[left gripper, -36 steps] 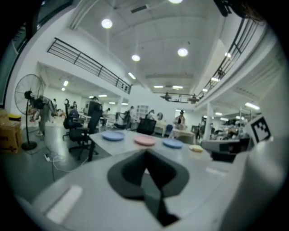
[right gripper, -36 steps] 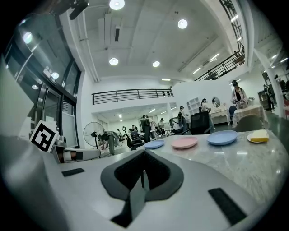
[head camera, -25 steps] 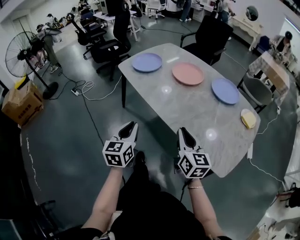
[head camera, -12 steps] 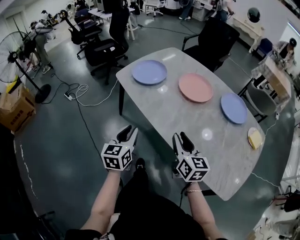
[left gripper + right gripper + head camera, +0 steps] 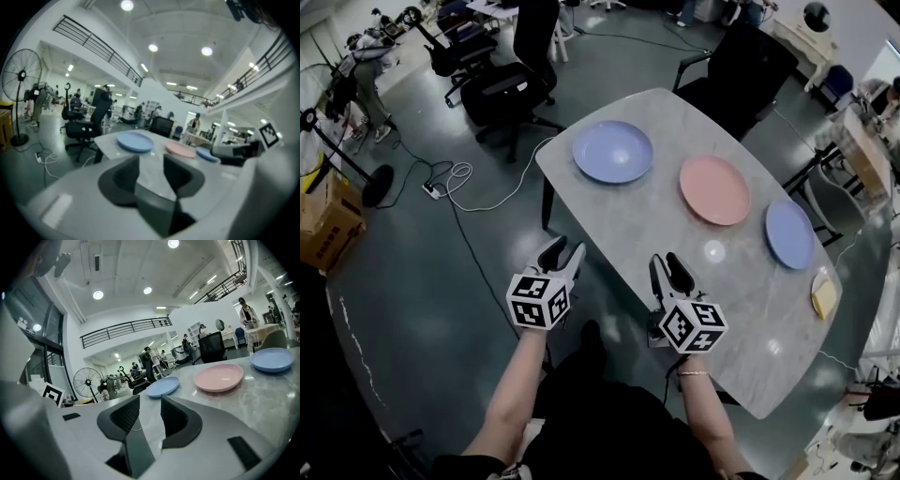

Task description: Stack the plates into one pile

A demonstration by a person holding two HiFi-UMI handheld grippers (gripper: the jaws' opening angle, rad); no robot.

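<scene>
Three plates lie apart in a row on the grey marble table [image 5: 675, 234]: a blue plate [image 5: 613, 151] at the far left, a pink plate [image 5: 715, 189] in the middle, and a smaller blue plate [image 5: 789, 233] to the right. My left gripper [image 5: 564, 252] hovers off the table's near left edge, its jaws opening with nothing between them. Over the near edge, my right gripper [image 5: 668, 269] is also opening and empty. The left gripper view shows the same blue plate [image 5: 135, 141], pink plate [image 5: 180, 149] and small blue plate [image 5: 207, 155] beyond the left gripper [image 5: 151, 169]. The right gripper [image 5: 150, 414] faces them too.
A yellow cloth [image 5: 823, 296] lies at the table's right edge. Black office chairs [image 5: 508, 89] stand beyond the far side, another chair [image 5: 741, 66] at the far right. A cable [image 5: 459, 178] trails on the floor to the left, near a cardboard box [image 5: 326, 220].
Both grippers' jaws have spread apart from nearly shut. The view has shifted, so the table and plates now sit lower and more to the right, with the grippers closer to the table's near edge.
</scene>
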